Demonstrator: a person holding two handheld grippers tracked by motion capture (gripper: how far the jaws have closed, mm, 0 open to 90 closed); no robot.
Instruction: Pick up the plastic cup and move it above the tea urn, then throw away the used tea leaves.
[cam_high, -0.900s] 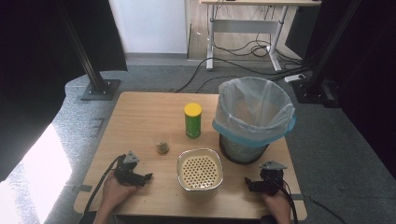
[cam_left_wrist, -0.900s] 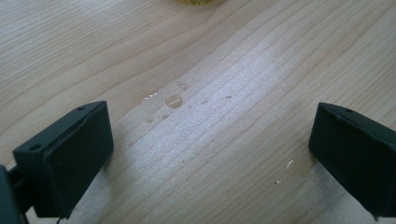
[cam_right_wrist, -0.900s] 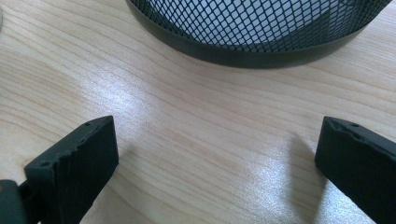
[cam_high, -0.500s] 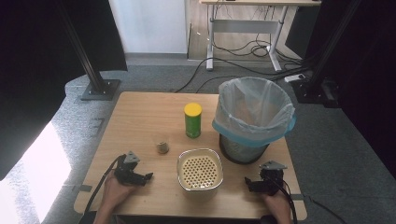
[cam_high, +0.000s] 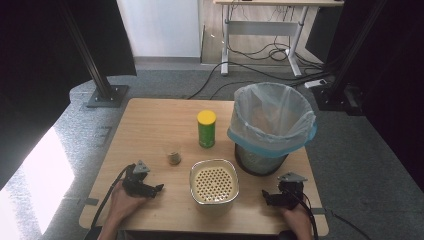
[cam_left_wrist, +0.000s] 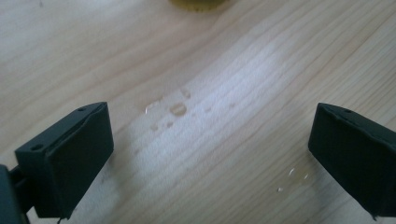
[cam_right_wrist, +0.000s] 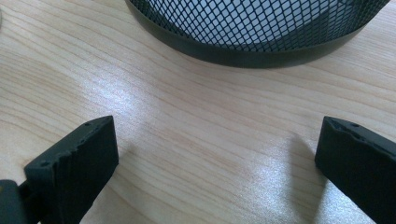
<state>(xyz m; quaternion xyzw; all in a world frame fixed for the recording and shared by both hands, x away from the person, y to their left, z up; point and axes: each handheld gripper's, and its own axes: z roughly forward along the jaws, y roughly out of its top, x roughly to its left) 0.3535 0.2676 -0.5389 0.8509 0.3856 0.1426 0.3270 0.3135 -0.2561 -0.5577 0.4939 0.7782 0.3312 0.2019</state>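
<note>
Left gripper (cam_left_wrist: 210, 154): I read the jaws as spread wide, nothing between them, only bare wood. A few small water drops (cam_left_wrist: 177, 109) sit on the table (cam_left_wrist: 261, 70) just ahead of the gap, and a couple more specks lie close to the right-hand jaw. A yellowish rim edge shows at the far top of this view, well ahead of the jaws; I cannot tell from here what it belongs to.

Right gripper (cam_right_wrist: 217, 163): jaws likewise wide apart and holding nothing, resting low over pale wood grain. Directly ahead of them stands the black mesh base of the bin (cam_right_wrist: 252, 28), near but not touching.

From the high view, the left gripper (cam_high: 142, 184) and right gripper (cam_high: 282, 195) sit at the near edge of the table (cam_high: 150, 120), each in a hand. Between them is a cream square tub (cam_high: 214, 181) with a perforated insert inside. Beyond the left jaws, a small glass (cam_high: 174, 157) stands, its contents too small to make out. Farther out is a green can with a yellow lid (cam_high: 206, 128), upright. The bin (cam_high: 272, 127) carries a pale liner folded over its rim.

Room: grey carpet, black frame posts (cam_high: 95, 75), cables (cam_high: 260, 52) under a far desk (cam_high: 280, 2).
</note>
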